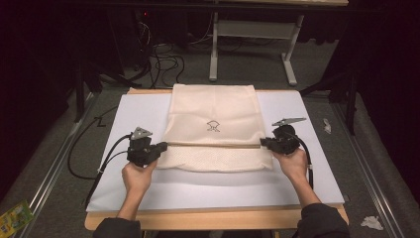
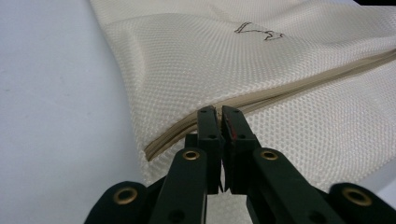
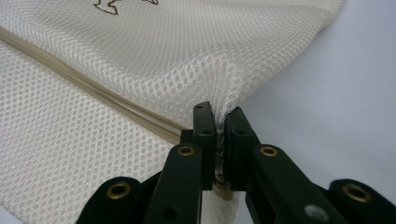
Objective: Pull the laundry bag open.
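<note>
A cream mesh bag (image 1: 213, 116) lies flat on the white board (image 1: 297, 183), a small dark emblem (image 1: 213, 126) on its upper panel and a beige zipper band (image 1: 213, 146) across it. My left gripper (image 1: 159, 148) pinches the bag's left edge by the zipper end; in the left gripper view the mesh bag (image 2: 261, 70) sits between the shut jaws of that gripper (image 2: 219, 114). My right gripper (image 1: 266, 143) pinches the right edge. In the right gripper view the mesh bag (image 3: 140, 56) bunches into the shut gripper (image 3: 220, 116).
The white board rests on a wooden table (image 1: 213, 218). Behind it stand a white desk frame (image 1: 252, 44) and loose cables (image 1: 166, 62) on the grey floor. A green packet (image 1: 15, 217) lies on the floor at lower left, crumpled paper (image 1: 371, 222) at lower right.
</note>
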The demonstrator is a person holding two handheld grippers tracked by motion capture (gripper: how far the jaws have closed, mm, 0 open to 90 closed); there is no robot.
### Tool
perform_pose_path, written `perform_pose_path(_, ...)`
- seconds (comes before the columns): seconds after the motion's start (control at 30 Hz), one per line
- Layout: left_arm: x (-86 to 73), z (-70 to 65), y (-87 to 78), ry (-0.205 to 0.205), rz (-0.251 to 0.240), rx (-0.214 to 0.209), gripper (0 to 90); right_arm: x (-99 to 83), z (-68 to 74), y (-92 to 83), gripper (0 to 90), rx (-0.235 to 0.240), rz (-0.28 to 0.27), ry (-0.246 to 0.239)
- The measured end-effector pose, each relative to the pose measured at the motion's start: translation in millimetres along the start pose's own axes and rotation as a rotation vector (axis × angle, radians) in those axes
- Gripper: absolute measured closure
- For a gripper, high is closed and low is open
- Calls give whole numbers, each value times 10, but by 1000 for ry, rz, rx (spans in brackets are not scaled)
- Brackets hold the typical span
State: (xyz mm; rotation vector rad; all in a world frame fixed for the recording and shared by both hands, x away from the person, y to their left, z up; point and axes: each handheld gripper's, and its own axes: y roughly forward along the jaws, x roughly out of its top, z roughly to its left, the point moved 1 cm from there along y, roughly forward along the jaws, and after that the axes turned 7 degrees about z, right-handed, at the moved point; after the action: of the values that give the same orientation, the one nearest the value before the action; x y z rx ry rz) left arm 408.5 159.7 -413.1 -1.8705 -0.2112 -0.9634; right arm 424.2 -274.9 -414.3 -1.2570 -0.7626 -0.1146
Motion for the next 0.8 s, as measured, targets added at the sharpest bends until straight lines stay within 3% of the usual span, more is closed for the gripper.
perform_pose_path(0.5, -24, 116, -52, -28, -7, 19, 875, -3, -99, -15, 867, -13, -16, 29)
perform_pose_path(0.67, -36, 121, -48, -21, -4, 40, 876, -7, -123, -21, 867, -13, -30, 37)
perform_pose_path(0.8, -55, 142, -55, -32, -3, 27, 875, -37, -162, -23, 867, -7, -26, 50)
